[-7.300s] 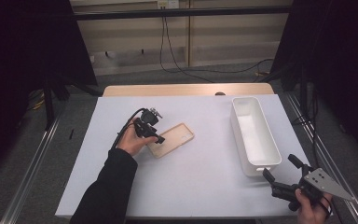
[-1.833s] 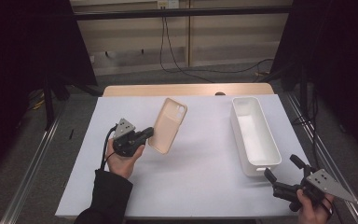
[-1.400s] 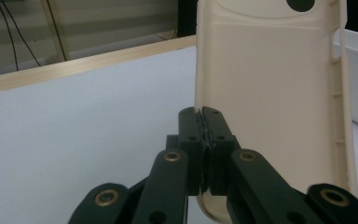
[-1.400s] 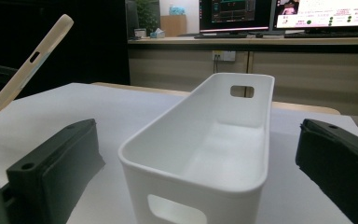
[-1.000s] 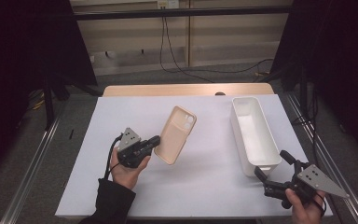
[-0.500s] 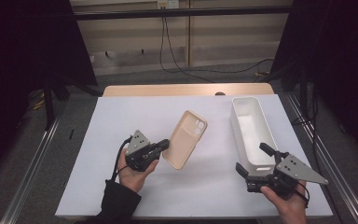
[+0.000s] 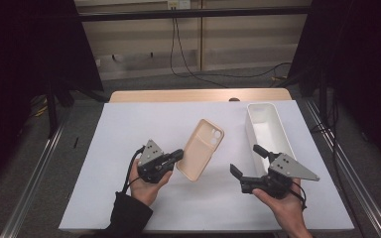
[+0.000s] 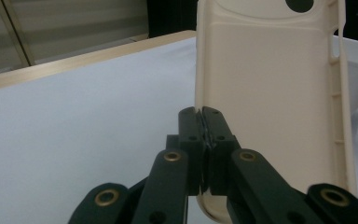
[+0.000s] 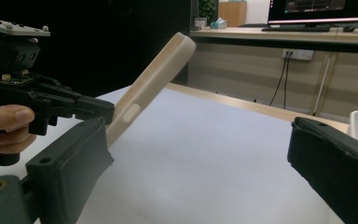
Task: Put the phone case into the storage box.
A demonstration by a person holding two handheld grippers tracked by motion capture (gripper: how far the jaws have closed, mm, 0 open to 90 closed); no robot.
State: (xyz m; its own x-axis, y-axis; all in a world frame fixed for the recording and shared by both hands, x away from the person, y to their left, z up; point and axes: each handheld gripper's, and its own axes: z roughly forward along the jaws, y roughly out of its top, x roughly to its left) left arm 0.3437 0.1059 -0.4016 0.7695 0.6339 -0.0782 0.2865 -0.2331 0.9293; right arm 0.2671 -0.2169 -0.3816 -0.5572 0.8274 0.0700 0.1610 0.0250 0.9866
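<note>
Clamping one edge of a beige phone case (image 7: pixel 200 148), the left gripper (image 7: pixel 174 157) is seen with its jaws pressed together on the thin wall near the case's lower corner. The case is held clear of the white table sheet (image 7: pixel 129 124), tilted up and away from the gripper. Its hollow inner face is turned to the left gripper view: a smooth, pale cream shell (image 8: pixel 270 79) with a raised rim, slim button cut-outs along one side wall and a dark camera opening at the far end. In the right gripper view the case (image 9: pixel 151 86) appears edge-on as a slanted slab; whether its material is soft or rigid cannot be told. The right gripper (image 7: pixel 248 163) is held with jaws apart, empty, just beside the case. A white rectangular bin (image 7: pixel 265 124) stands behind it.
</note>
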